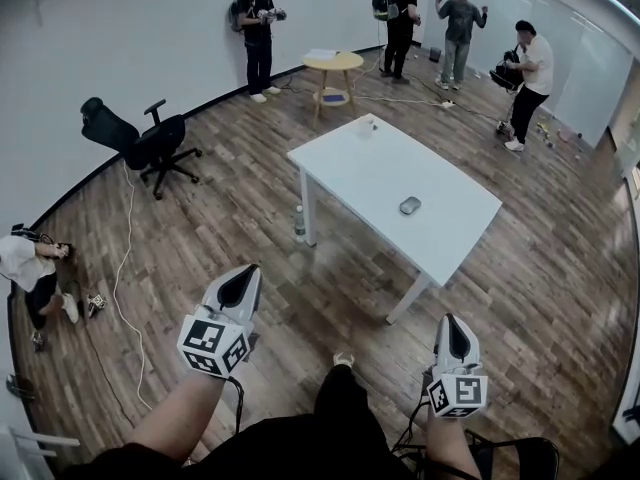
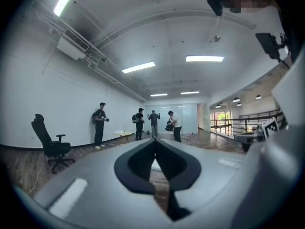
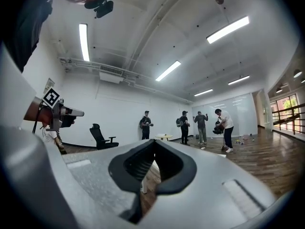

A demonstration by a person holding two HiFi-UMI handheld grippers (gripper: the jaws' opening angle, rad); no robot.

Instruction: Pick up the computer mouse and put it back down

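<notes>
A grey computer mouse [image 1: 410,205] lies on the white table [image 1: 370,168], toward its near right side. My left gripper [image 1: 243,280] and my right gripper [image 1: 450,328] are held level over the wooden floor, well short of the table. Both are shut with nothing between their jaws. In the left gripper view the left gripper [image 2: 155,140] has its tips meeting, with the table's edge glimpsed through the gap below. The right gripper [image 3: 153,142] looks the same in the right gripper view. The mouse does not show in either gripper view.
A black office chair [image 1: 140,140] stands at the left by the curved wall. A clear bottle [image 1: 299,225] sits on the floor by a table leg. A round yellow side table [image 1: 333,63] and several people [image 1: 258,28] are at the far end. A white cable [image 1: 122,268] trails across the floor.
</notes>
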